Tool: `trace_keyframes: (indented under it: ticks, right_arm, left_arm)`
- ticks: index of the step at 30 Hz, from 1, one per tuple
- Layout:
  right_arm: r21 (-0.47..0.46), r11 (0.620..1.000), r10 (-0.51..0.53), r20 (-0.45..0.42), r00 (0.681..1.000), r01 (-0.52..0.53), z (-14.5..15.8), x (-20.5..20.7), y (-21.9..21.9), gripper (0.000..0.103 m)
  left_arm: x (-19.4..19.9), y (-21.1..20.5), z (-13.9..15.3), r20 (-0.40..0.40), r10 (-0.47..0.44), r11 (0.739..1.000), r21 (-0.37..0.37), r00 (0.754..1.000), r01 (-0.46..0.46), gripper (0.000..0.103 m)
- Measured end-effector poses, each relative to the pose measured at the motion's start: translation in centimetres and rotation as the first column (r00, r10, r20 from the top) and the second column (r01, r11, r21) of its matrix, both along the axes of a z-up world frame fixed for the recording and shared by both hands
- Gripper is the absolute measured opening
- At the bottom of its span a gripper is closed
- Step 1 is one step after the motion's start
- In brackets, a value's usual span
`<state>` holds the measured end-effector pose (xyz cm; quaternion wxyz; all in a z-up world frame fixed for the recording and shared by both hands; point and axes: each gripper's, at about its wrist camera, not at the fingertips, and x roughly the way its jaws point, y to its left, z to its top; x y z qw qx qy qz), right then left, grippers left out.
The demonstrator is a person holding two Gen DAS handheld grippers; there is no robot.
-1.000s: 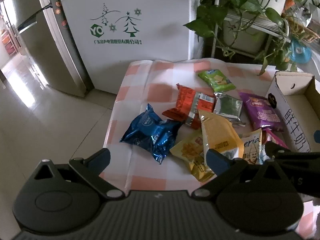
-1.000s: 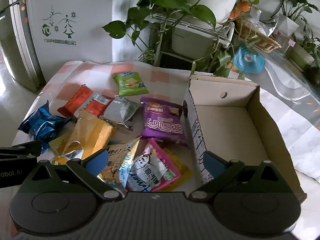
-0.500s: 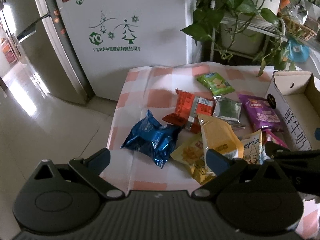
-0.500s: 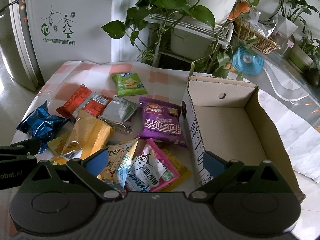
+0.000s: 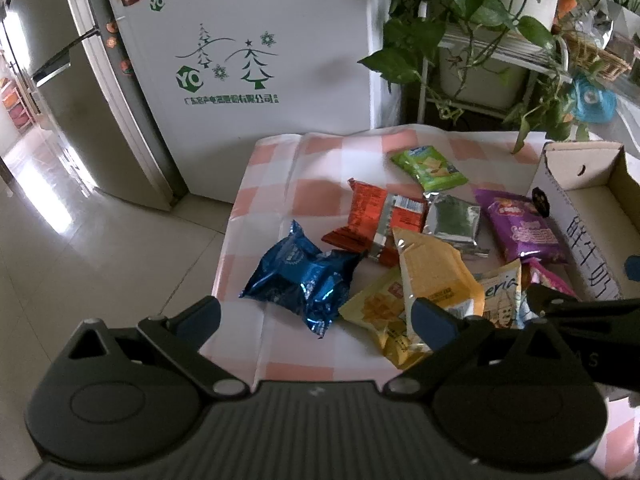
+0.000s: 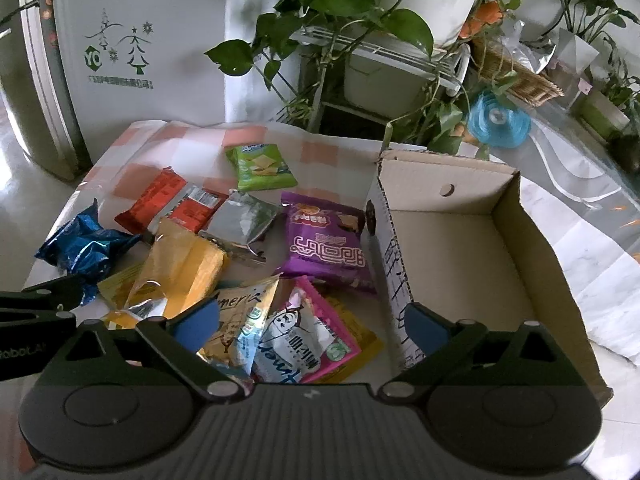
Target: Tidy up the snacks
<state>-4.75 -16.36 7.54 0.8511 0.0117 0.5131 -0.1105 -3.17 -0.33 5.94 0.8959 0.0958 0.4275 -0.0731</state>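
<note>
Several snack packets lie on a pink-checked tablecloth (image 5: pixel 280 168): a blue foil bag (image 5: pixel 300 276), a red packet (image 5: pixel 376 212), a green packet (image 5: pixel 430 166), a silver packet (image 5: pixel 454 222), a purple bag (image 6: pixel 324 248), a yellow pouch (image 6: pixel 184 268) and a pink packet (image 6: pixel 308 336). An open cardboard box (image 6: pixel 452 256) stands to their right, with nothing in it. My left gripper (image 5: pixel 316 316) hovers open above the blue bag and the yellow pouch. My right gripper (image 6: pixel 312 324) hovers open over the pink packet and the box's left wall. Neither holds anything.
A white fridge (image 5: pixel 248 48) with green tree print stands behind the table, beside a steel one (image 5: pixel 52 92). Potted plants on a white rack (image 6: pixel 384 56) crowd the far side. A wicker basket (image 6: pixel 516 76) and a blue tape roll (image 6: pixel 498 120) sit at back right.
Both grippers have drawn back and risen a little, so the table looks slightly farther away. The packets and the box have not moved.
</note>
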Motion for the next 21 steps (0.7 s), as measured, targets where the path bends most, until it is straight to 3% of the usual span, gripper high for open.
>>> trace_keyframes:
  ticks: [10, 21]
  right_arm:
    - [0.15, 0.988, 0.021, 0.074, 0.997, -0.032, 2.0, -0.2, -2.4, 0.099]
    - [0.237, 0.968, 0.059, 0.114, 0.992, -0.085, 3.1, -0.1, -4.4, 0.092]
  left_arm:
    - [0.5, 0.2, 1.9, 0.051, -0.055, 0.997, -0.049, 0.997, 0.057, 0.101]
    - [2.0, -0.4, 1.0, -0.019, -0.126, 0.989, -0.083, 0.992, 0.125, 0.101]
